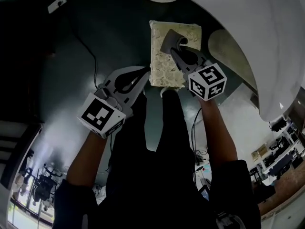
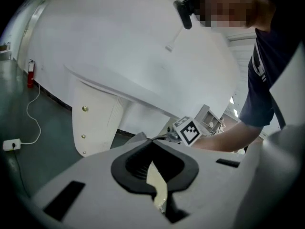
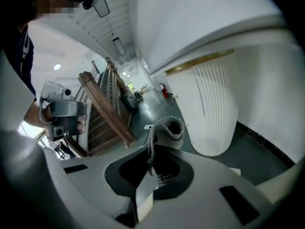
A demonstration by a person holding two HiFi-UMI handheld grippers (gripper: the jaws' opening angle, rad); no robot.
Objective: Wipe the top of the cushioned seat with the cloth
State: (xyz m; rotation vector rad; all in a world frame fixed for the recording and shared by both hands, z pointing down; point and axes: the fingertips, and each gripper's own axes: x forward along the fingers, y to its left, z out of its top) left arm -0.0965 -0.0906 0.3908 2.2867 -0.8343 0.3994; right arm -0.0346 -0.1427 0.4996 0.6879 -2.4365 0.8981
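Observation:
The cushioned seat point(image 1: 164, 66) is a cream, patterned square on the dark floor, top centre in the head view. My right gripper point(image 1: 177, 49) hovers over its upper right part, shut on a grey cloth point(image 1: 174, 38). In the right gripper view the cloth point(image 3: 167, 130) curls up out of the jaw tips of the right gripper point(image 3: 151, 148). My left gripper point(image 1: 144, 75) is at the seat's left edge with its jaws together. A cream strip of the seat point(image 2: 159, 187) shows between the jaws of the left gripper point(image 2: 151, 144).
A large white curved piece of furniture point(image 1: 248, 27) rises right behind the seat, with a ribbed panel point(image 3: 214, 109). A cable with a plug block point(image 1: 57, 4) lies on the floor at the far left. A wooden stair rail point(image 3: 105, 113) stands further off.

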